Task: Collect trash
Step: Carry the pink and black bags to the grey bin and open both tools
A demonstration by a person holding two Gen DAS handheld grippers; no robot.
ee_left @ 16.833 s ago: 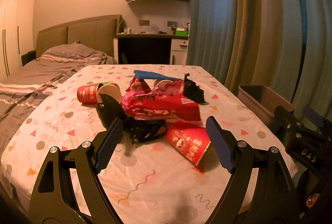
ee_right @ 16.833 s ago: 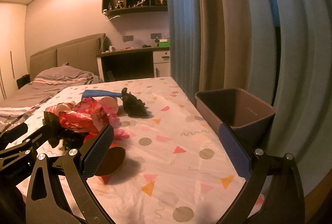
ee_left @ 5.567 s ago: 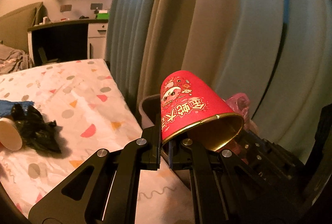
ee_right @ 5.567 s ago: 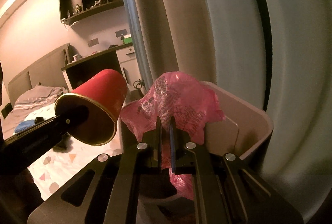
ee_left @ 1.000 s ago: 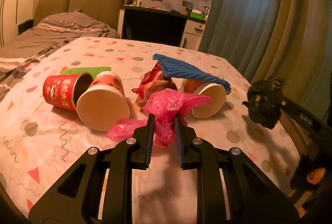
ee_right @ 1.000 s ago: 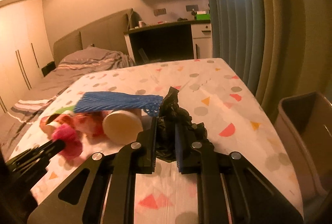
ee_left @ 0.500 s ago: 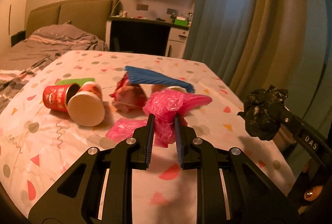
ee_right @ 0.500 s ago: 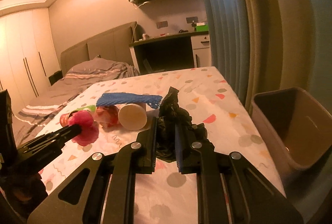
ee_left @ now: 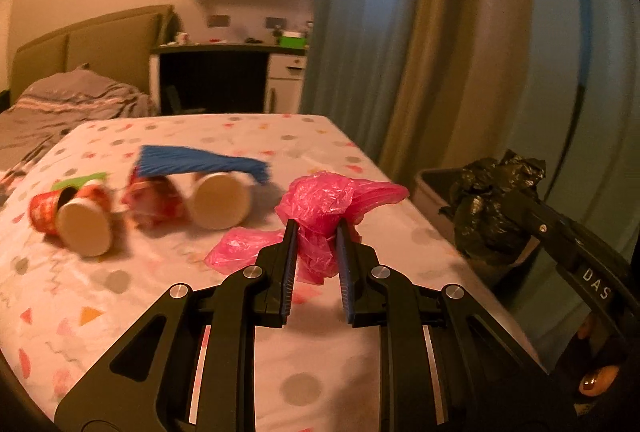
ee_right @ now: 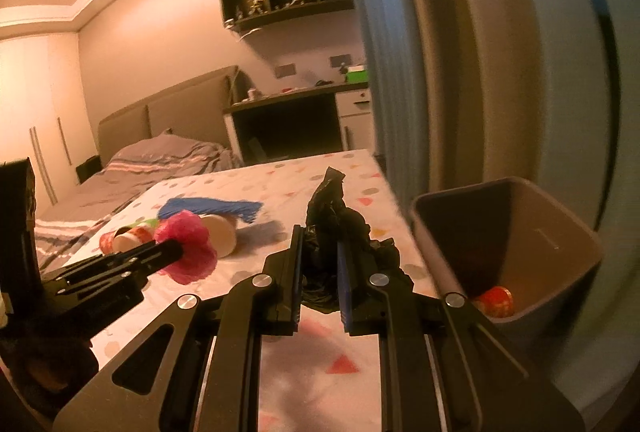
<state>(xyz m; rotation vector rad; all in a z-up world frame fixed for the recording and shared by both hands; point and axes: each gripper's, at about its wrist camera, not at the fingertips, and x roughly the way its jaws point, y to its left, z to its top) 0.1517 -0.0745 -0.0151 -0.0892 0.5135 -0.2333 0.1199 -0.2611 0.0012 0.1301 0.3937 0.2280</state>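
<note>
My left gripper (ee_left: 316, 236) is shut on a crumpled pink plastic bag (ee_left: 332, 204) and holds it above the table; it also shows in the right wrist view (ee_right: 188, 244). My right gripper (ee_right: 318, 244) is shut on a crumpled black plastic bag (ee_right: 336, 216), seen at the right in the left wrist view (ee_left: 492, 208). The grey trash bin (ee_right: 560, 232) stands off the table's right edge, right of my right gripper, with a red cup (ee_right: 494, 302) inside.
On the patterned tablecloth (ee_left: 120, 280) lie paper cups (ee_left: 84, 224), a red wrapper (ee_left: 156, 200), a blue mesh sleeve (ee_left: 200, 160) and a green piece (ee_left: 80, 178). Curtains (ee_left: 440, 52) hang at the right. A bed (ee_right: 160, 160) and desk stand behind.
Both grippers have swung right with their bags, toward the table's right edge. The bin now looms larger in the right wrist view and its inside shows.
</note>
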